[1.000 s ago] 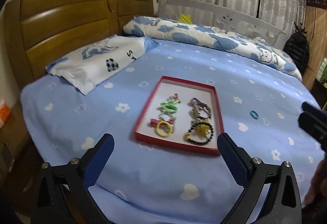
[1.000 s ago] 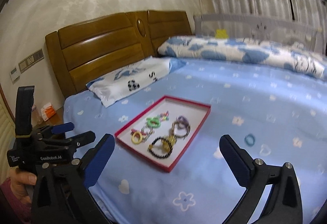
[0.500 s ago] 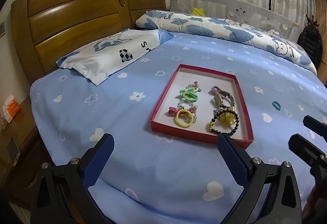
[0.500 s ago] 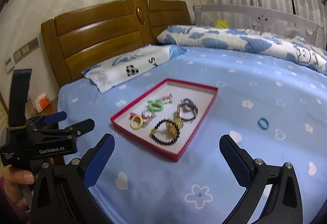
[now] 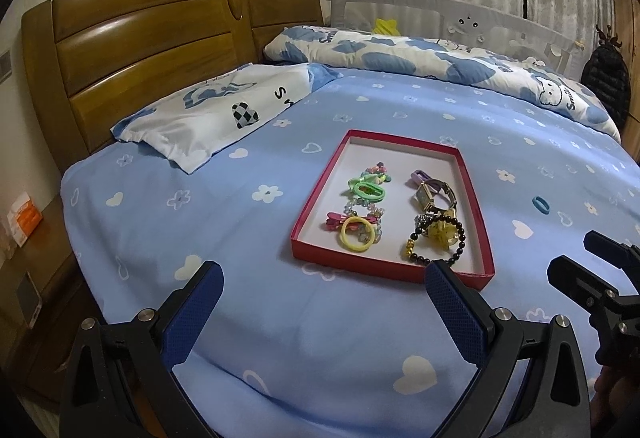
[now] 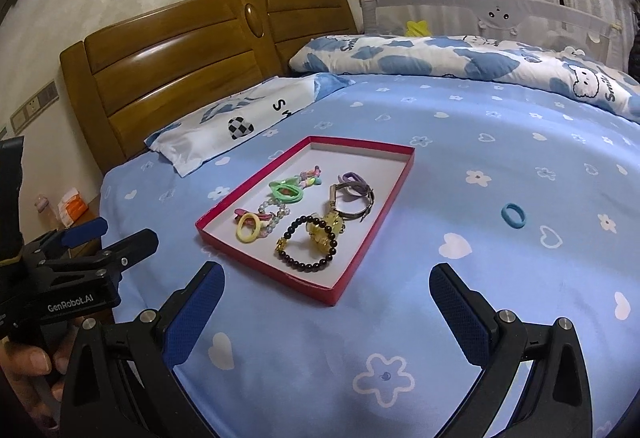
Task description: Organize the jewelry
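Both the left hand-held gripper (image 5: 322, 308) and right hand-held gripper (image 6: 326, 308) hover spread wide and empty near the shallow red cardboard tray (image 6: 348, 280), whose tangled pastel bead pieces (image 6: 276, 212) blur together.

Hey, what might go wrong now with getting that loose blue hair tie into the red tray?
1. The blue hair tie is thin and lies flat on the soft bedsheet, so the open right hand-held gripper may pinch fabric or miss it.
2. The red tray is shallow and sits on bedding; pressing nearby could tilt it and slide the black bead bracelet out.
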